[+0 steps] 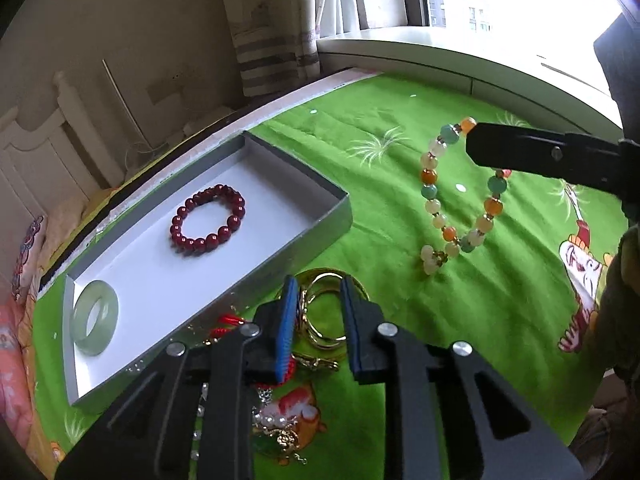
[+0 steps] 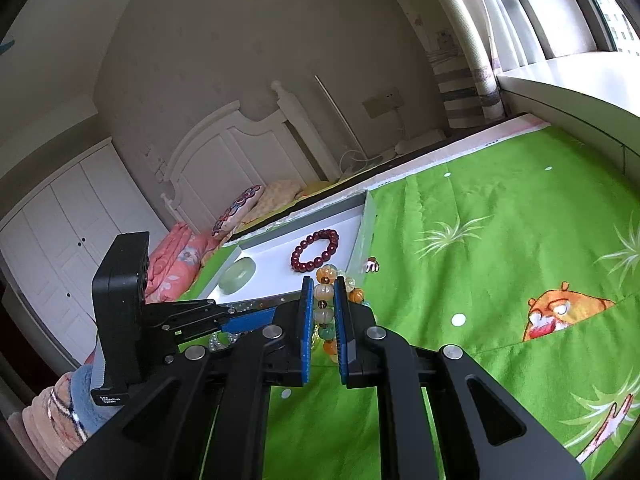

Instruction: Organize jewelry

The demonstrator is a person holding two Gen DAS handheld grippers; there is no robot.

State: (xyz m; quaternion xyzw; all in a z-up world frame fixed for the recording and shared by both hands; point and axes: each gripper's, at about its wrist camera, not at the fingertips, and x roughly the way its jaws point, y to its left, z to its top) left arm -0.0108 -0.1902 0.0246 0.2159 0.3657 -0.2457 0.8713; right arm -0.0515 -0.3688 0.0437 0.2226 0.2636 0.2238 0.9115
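Observation:
A grey box with a white floor lies on the green cloth and holds a dark red bead bracelet and a pale green jade bangle. My right gripper is shut on a multicoloured bead bracelet, which hangs lifted above the cloth in the left wrist view. My left gripper is open, its fingers astride gold bangles lying by the box. A red cord and a pearl and gold pile lie under the left gripper.
The green cartoon-print cloth covers the table. A window sill runs along the far edge. A bed with pink bedding and a white headboard stands beyond the box. The left gripper body sits left of my right gripper.

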